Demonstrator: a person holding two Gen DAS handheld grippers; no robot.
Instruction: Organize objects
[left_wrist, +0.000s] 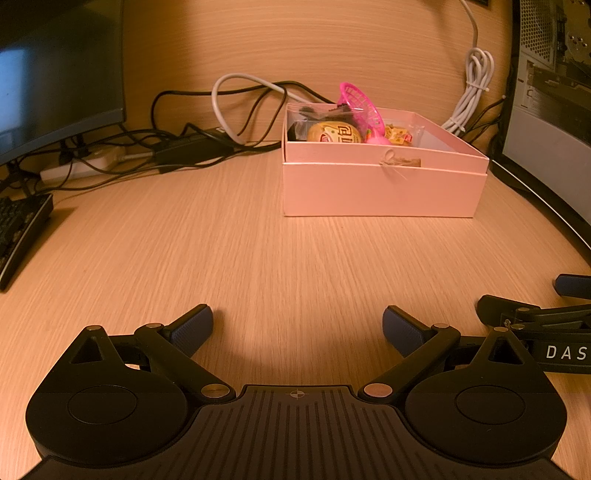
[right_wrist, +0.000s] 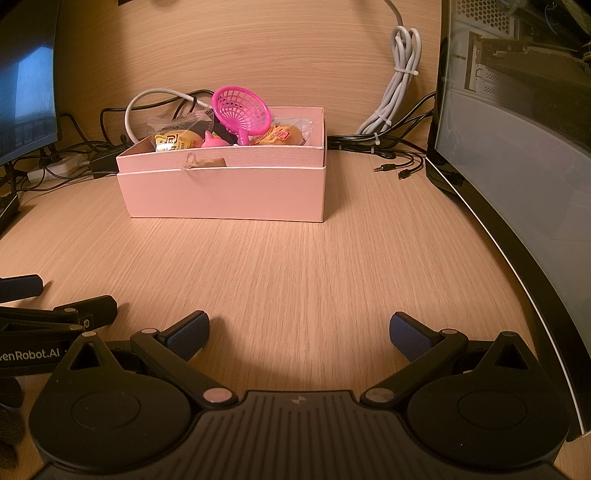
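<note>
Both grippers, the left gripper (left_wrist: 297, 330) and the right gripper (right_wrist: 299, 332), rest low over the bare desk (left_wrist: 258, 251) with fingers spread and empty, well short of the pink box (left_wrist: 380, 188) already holding snack packets (left_wrist: 334, 133) and a pink strainer (left_wrist: 360, 103), which suggests sorting is finished.

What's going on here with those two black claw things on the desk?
A person is tidying small things into the pink box. Right now neither tool holds anything: the left gripper and right gripper both hover open over the bare wooden desk. The box already holds a pink toy net and wrapped snacks.
</note>
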